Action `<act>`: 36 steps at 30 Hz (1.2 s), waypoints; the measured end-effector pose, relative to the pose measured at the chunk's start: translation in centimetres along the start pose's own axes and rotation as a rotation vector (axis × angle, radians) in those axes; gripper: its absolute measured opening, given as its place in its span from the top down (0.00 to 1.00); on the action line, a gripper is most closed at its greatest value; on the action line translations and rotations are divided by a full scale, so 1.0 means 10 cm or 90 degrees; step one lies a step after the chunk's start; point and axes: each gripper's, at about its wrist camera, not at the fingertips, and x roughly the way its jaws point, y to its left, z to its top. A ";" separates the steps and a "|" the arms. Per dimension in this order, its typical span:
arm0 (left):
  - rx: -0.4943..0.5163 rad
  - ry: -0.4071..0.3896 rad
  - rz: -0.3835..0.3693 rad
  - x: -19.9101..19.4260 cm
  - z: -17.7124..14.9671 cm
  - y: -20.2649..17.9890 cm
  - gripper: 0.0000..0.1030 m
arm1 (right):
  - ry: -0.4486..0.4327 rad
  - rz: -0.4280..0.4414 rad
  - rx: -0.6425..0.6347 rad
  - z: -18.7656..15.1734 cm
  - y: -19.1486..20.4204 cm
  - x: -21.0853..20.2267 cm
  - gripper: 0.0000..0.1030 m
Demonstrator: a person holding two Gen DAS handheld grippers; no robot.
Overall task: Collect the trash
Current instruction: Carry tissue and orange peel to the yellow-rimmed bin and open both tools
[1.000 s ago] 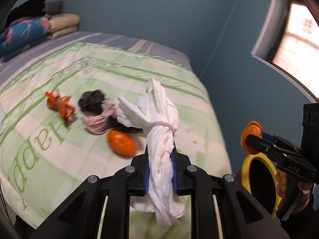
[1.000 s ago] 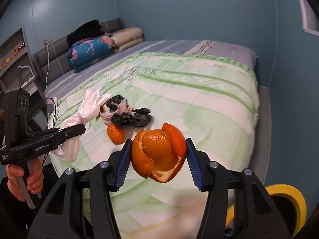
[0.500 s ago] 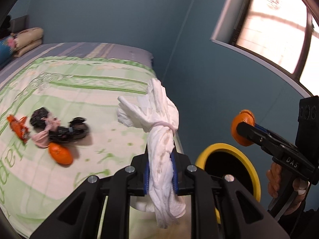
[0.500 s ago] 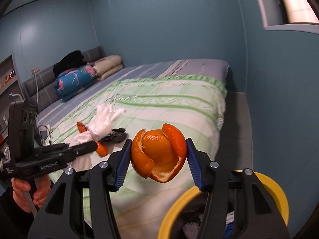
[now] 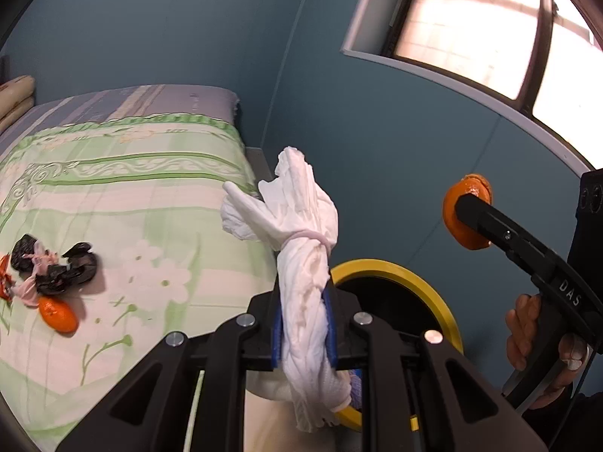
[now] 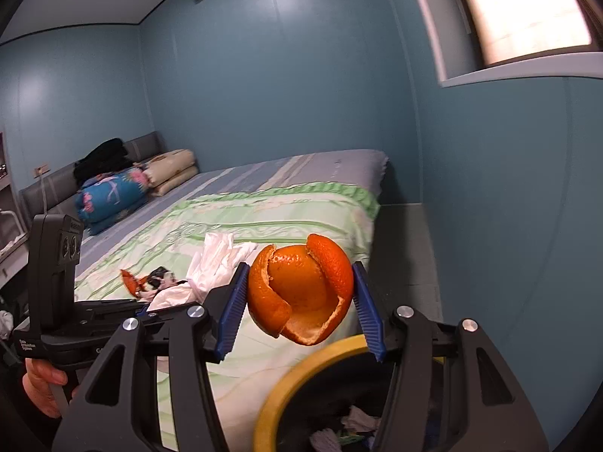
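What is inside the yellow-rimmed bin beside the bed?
In the right wrist view, the yellow-rimmed bin already holds white crumpled scraps on a dark lining. The right gripper blocks much of the opening; the rest cannot be seen.

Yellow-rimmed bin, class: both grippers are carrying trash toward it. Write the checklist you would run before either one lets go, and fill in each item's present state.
1. Left gripper firmly shut on the white glove bundle: ok.
2. Right gripper firmly shut on the orange peel: ok.
3. Yellow-rimmed bin mouth open and unobstructed: ok, trash already lies inside.
4. Orange peel directly over the opening: cannot tell; in the right wrist view it hangs above the near rim.
5. Glove bundle over the opening: cannot tell; its tail overlaps the rim in the left wrist view.
6. Bed fully cleared: not ok, wrappers and orange scraps remain.
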 end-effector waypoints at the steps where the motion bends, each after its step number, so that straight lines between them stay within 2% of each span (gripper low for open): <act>1: 0.006 0.003 -0.003 0.03 0.00 -0.05 0.84 | -0.002 -0.008 0.001 -0.01 -0.03 -0.04 0.50; 11: 0.043 0.053 -0.028 0.31 -0.11 -0.38 0.84 | 0.028 -0.083 0.019 -0.23 -0.36 -0.19 0.50; 16: 0.059 0.076 -0.030 0.41 -0.19 -0.46 0.84 | 0.058 -0.088 0.040 -0.34 -0.44 -0.15 0.50; 24: 0.070 0.110 -0.042 0.56 -0.32 -0.56 0.84 | 0.065 -0.097 0.049 -0.38 -0.48 -0.09 0.50; 36: 0.087 0.124 -0.065 0.57 -0.45 -0.64 0.82 | 0.089 -0.110 0.071 -0.47 -0.60 0.00 0.48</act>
